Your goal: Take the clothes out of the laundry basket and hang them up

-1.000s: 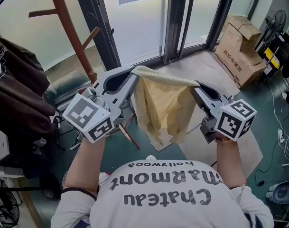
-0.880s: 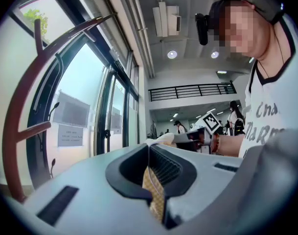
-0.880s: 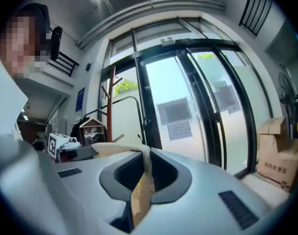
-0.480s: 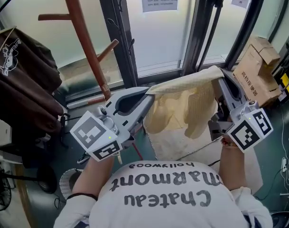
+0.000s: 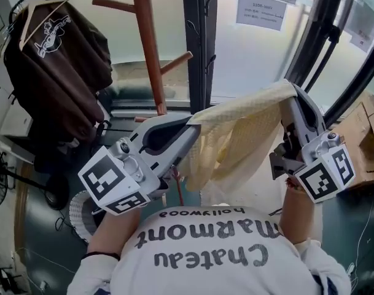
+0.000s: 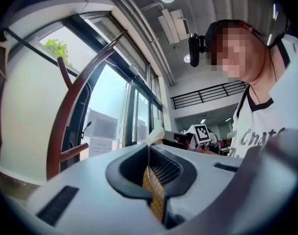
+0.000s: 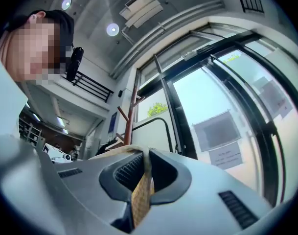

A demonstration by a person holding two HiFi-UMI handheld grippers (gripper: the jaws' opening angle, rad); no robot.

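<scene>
A pale yellow cloth (image 5: 239,137) hangs stretched between my two grippers in the head view. My left gripper (image 5: 193,120) is shut on its left corner, and the fabric (image 6: 153,195) shows pinched between the jaws in the left gripper view. My right gripper (image 5: 289,91) is shut on the other corner, held higher, with the cloth (image 7: 141,195) clamped between its jaws. A reddish-brown wooden coat stand (image 5: 147,48) rises behind the left gripper. The laundry basket is not in view.
A dark brown garment (image 5: 58,72) hangs on a hanger at the upper left. Dark window frames (image 5: 199,42) and glass with a paper notice (image 5: 260,11) stand behind. A cardboard box (image 5: 365,140) sits at the right edge. A fan base (image 5: 51,198) lies on the floor at left.
The view has swung left and up toward the coat stand and the hung brown garment. Both grippers have lifted the yellow cloth, the right one higher than before.
</scene>
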